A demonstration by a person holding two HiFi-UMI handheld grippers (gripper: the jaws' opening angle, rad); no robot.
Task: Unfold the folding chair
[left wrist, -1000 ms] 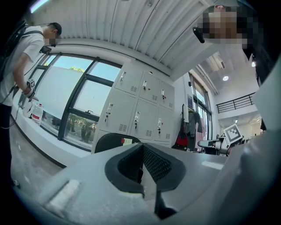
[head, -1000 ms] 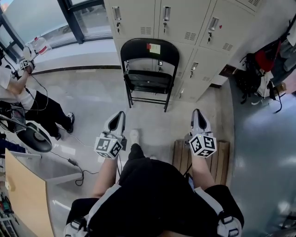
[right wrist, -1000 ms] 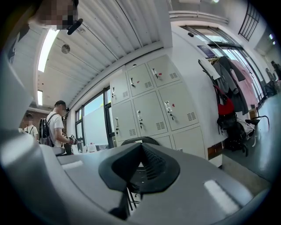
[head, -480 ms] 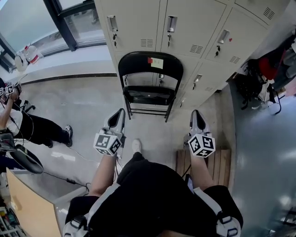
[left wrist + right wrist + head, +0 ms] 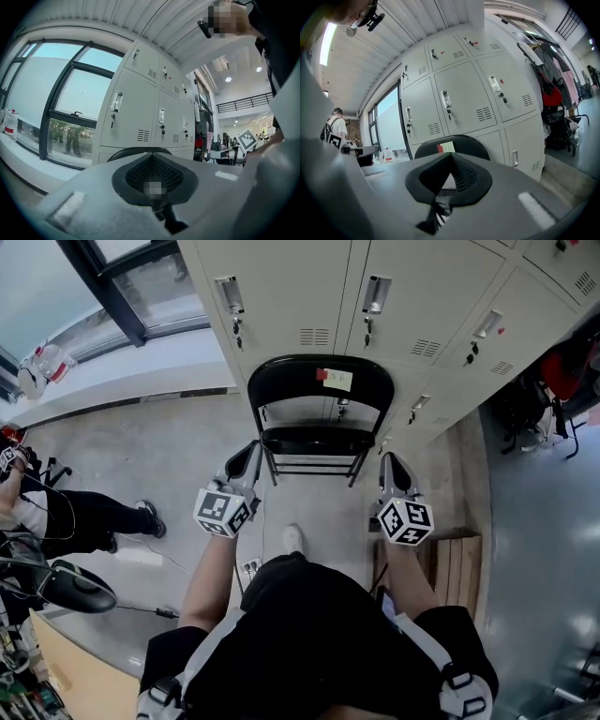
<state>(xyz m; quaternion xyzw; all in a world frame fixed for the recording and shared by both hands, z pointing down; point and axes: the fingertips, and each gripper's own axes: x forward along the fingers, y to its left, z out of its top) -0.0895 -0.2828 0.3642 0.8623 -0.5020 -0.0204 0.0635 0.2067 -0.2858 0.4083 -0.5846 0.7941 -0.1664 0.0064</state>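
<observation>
A black folding chair (image 5: 319, 418) stands against the grey lockers, its seat (image 5: 319, 440) tilted up close to the backrest, which carries a red and yellow label (image 5: 336, 380). My left gripper (image 5: 252, 452) is shut and empty, just left of the seat's front edge and apart from it. On the other side my right gripper (image 5: 388, 461) is also shut and empty, just off the chair's right leg. In the left gripper view the backrest's arc (image 5: 133, 151) shows over the closed left gripper (image 5: 151, 155). The right gripper view shows the chair's backrest (image 5: 466, 142) behind the closed right gripper (image 5: 451, 154).
Grey lockers (image 5: 309, 296) fill the wall behind the chair. A low wooden slatted stand (image 5: 457, 563) lies on the floor at my right. A seated person (image 5: 75, 517) and equipment are at the left, bags (image 5: 548, 390) at the far right, a window ledge (image 5: 122, 357) at upper left.
Both grippers have moved forward toward the chair, which now lies close in front of their tips. Their jaws have stayed shut.
</observation>
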